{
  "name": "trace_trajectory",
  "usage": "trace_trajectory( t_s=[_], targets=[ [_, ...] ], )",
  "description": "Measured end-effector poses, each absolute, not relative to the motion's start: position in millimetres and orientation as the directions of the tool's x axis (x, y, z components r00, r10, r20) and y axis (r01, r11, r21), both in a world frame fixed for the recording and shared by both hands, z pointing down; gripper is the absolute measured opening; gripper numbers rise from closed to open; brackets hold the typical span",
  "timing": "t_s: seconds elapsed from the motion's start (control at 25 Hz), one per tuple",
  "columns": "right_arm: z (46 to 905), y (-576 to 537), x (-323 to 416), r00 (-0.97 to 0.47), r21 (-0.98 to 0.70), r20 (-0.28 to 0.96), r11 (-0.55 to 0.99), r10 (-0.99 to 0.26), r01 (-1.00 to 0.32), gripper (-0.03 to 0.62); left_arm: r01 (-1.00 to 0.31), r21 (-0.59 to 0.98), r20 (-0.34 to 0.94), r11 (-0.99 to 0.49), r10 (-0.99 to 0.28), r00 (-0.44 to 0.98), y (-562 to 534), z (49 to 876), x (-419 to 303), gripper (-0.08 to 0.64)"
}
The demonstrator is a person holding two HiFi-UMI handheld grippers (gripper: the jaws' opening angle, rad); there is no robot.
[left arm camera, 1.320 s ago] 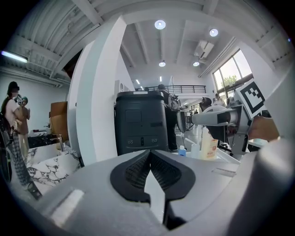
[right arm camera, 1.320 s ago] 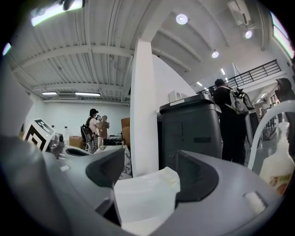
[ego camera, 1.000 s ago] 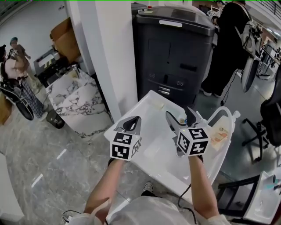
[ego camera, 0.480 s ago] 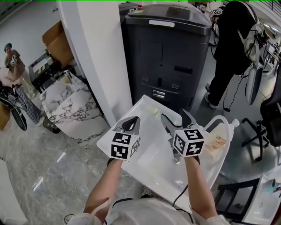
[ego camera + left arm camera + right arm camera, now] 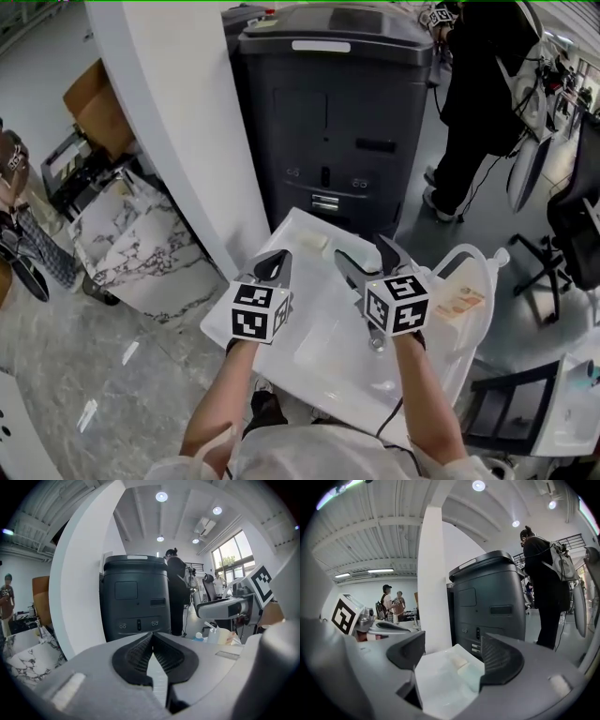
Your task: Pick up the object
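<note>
A small cream block [image 5: 314, 242] lies near the far edge of the white table [image 5: 246, 309]. The right gripper view shows the cream block [image 5: 457, 660] with a pale greenish block [image 5: 471, 676] just in front of it. My right gripper [image 5: 367, 258] hovers over the table a little short of them, open, with nothing between its fingers. To its left my left gripper [image 5: 272, 266] is shut and holds nothing; its black pads [image 5: 140, 656] meet at the tips.
A tall black bin [image 5: 337, 112] stands just behind the table, with a white pillar [image 5: 169, 122] to its left. A clear jug [image 5: 473, 272] and an orange packet [image 5: 459, 305] sit at the table's right end. A person in black [image 5: 478, 84] stands beyond. Marble slabs [image 5: 131, 244] lean at the left.
The head view has drifted, so the table and bin sit further left and lower in frame. Both grippers hold their poses over the table, left shut and right open.
</note>
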State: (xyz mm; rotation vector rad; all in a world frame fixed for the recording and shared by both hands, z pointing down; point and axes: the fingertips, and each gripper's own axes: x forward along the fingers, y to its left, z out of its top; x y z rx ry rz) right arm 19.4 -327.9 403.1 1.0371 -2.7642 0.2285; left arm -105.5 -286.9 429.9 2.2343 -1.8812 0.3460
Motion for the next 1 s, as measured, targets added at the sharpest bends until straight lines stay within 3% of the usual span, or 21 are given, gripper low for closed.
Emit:
trace_trajectory(
  t_s=[0.6,1.0],
  targets=[
    [428,-368,-5,-0.593,-0.017,0.277,0.613,-0.756,-0.790,0.357,-0.899,0.024,0.290,-0.437,-0.858,0.424,-375,440,-141,0.006],
    [442,-389,-18,-0.536,0.085,0.358,0.598,-0.765,-0.797,0.362,-0.831,0.021,0.289,-0.556,-0.792,0.538,-405,444,-144,0.006]
  ],
)
